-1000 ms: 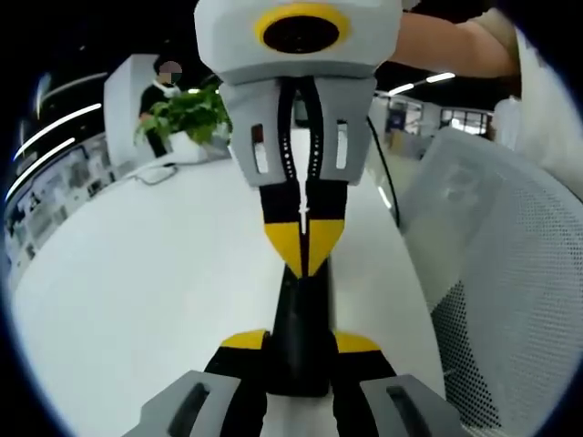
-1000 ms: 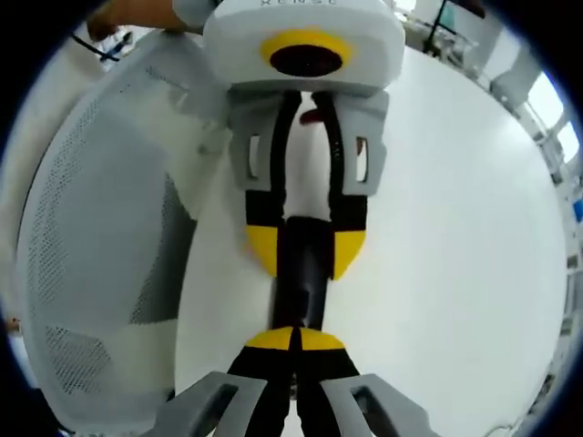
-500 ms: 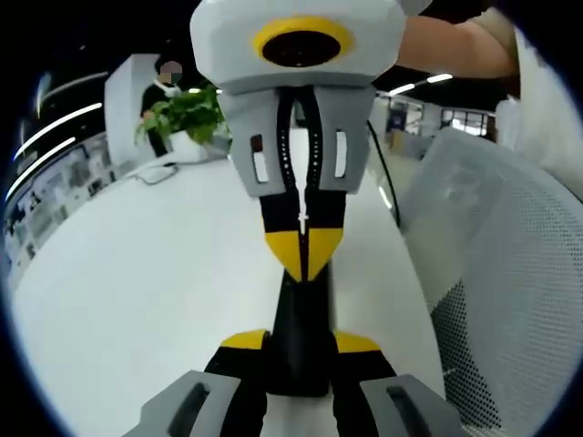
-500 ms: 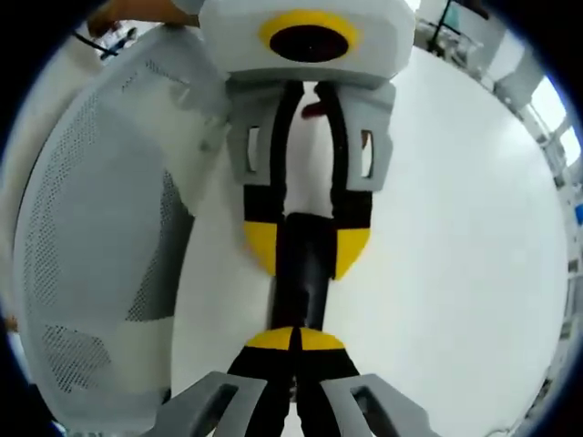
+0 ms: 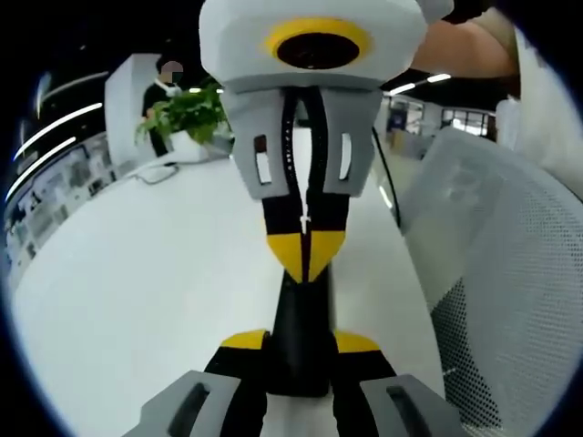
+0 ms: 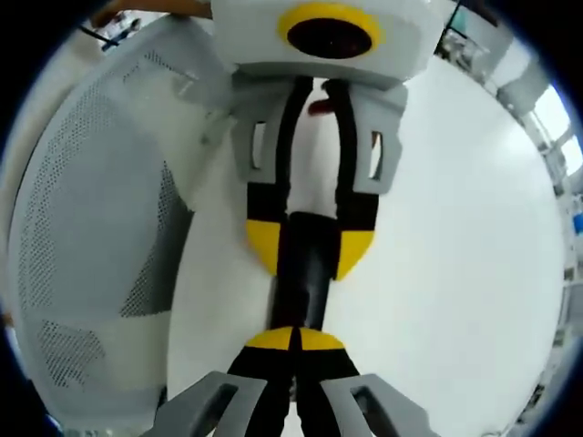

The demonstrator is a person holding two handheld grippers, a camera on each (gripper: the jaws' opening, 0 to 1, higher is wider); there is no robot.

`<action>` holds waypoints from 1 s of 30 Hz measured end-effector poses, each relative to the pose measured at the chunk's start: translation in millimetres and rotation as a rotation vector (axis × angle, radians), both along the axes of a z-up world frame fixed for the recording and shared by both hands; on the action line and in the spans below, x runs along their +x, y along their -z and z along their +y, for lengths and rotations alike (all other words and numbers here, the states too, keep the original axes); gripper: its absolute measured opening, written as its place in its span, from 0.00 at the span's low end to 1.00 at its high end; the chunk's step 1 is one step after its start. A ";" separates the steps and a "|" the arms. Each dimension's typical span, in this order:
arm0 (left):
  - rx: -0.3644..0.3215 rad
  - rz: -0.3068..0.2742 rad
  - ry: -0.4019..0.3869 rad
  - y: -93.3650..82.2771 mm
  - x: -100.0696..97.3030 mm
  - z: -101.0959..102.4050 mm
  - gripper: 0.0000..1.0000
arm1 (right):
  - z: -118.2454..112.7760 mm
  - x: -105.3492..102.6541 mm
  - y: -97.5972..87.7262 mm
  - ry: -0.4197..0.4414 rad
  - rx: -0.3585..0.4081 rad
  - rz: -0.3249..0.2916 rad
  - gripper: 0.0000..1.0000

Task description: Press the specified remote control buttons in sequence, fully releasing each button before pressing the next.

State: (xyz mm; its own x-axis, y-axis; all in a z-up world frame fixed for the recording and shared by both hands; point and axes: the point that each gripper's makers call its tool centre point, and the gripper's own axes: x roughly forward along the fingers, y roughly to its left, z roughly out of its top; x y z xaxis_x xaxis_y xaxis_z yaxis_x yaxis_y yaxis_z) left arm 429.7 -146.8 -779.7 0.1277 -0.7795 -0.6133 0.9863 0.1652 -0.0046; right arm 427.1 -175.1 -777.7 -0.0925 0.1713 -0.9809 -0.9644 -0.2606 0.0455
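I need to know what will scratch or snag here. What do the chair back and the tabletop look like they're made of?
The chair back looks like pale grey woven mesh in a plastic frame: a fine dot pattern shows across its panel. The tabletop looks like smooth white laminate or painted board with a matte to satin finish; its core cannot be told.

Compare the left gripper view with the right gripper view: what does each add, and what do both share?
Left gripper view: a potted plant, a person standing behind it, and strip lights. Right gripper view: a small red item, too small to identify. Both: the black remote clamped in the left tool, the shut right tool with its tip at the remote, the white table and the mesh chair.
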 end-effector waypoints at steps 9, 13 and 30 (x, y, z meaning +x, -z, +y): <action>0.001 0.000 -0.001 -0.3 -0.8 -0.2 0.25 | -2.5 -4.2 -4.6 0.024 0.028 0.006 0.00; -0.001 0.000 -0.004 -0.7 -1.0 -0.2 0.25 | -2.8 -3.3 -11.0 0.033 0.044 -0.004 0.00; 0.006 0.000 -0.004 -1.8 -0.5 -0.2 0.25 | -1.9 -8.3 -30.7 0.030 0.066 -0.033 0.00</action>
State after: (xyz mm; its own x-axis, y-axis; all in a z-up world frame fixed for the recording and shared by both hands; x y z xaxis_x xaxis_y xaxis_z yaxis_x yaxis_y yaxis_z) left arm 429.2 -147.0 -777.9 0.1312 -0.7754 -0.6177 0.9855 0.1696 -0.0035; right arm 418.8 -177.0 -747.0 -0.0540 0.2375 -0.9699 -0.9724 -0.2332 -0.0029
